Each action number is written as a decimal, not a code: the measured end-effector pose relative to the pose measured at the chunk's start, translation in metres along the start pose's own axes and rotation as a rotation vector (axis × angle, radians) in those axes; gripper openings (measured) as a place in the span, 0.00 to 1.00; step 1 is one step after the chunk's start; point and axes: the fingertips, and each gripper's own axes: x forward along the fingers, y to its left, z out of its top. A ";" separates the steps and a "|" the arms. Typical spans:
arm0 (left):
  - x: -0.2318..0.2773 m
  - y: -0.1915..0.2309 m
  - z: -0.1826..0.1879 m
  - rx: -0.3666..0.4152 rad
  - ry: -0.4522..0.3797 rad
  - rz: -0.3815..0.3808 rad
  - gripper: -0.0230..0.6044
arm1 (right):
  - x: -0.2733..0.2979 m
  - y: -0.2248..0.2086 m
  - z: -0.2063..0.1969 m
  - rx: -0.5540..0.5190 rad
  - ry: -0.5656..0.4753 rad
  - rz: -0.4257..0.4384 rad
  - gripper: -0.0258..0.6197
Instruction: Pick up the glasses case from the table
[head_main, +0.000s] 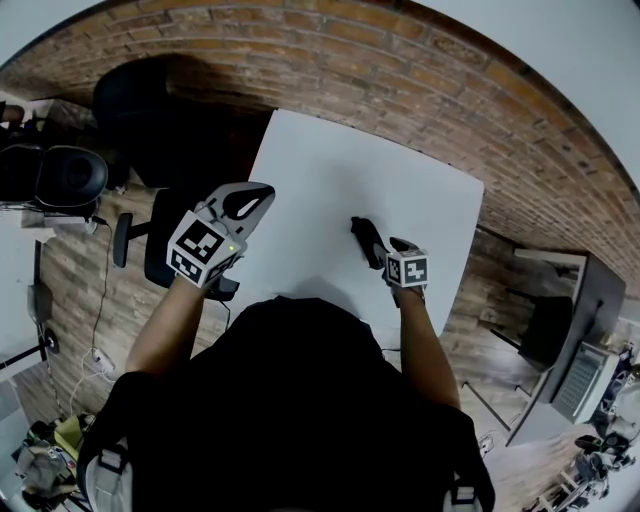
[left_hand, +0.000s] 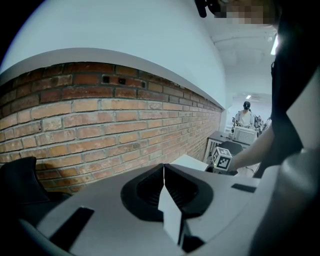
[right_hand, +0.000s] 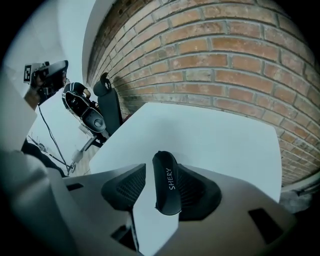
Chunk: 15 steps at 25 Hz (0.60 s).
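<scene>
The black glasses case (right_hand: 168, 192) says SHERY. The right tongs (right_hand: 161, 176) sit half open around it. The left tongs (left_hand: 164, 175) are closed and empty.

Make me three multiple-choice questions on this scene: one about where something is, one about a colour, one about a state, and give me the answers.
1. Where is the glasses case?
A. On the table
B. On the wooden floor
C. On the office chair

2. What colour is the glasses case?
A. White
B. Black
C. Red

3. How do the jaws of the left hand-held gripper stand?
A. Wide apart
B. Together, with nothing between them
C. Closed on the glasses case

Answers:
1. A: the glasses case lies on the white tabletop, between the parted jaws of the right hand-held gripper.
2. B: it shows dark black against the white surface, with pale lettering on it.
3. B: the left gripper view shows the two pads meeting along one line, and the brick wall beyond them.
</scene>
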 end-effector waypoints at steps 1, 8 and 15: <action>0.000 0.001 -0.001 -0.002 0.002 0.000 0.06 | 0.003 0.001 -0.002 0.001 0.008 0.007 0.36; 0.004 0.006 -0.002 0.005 0.014 0.004 0.06 | 0.022 0.000 -0.009 -0.003 0.047 0.017 0.41; 0.006 0.010 -0.008 0.003 0.032 0.009 0.06 | 0.038 -0.009 -0.018 -0.020 0.069 -0.002 0.49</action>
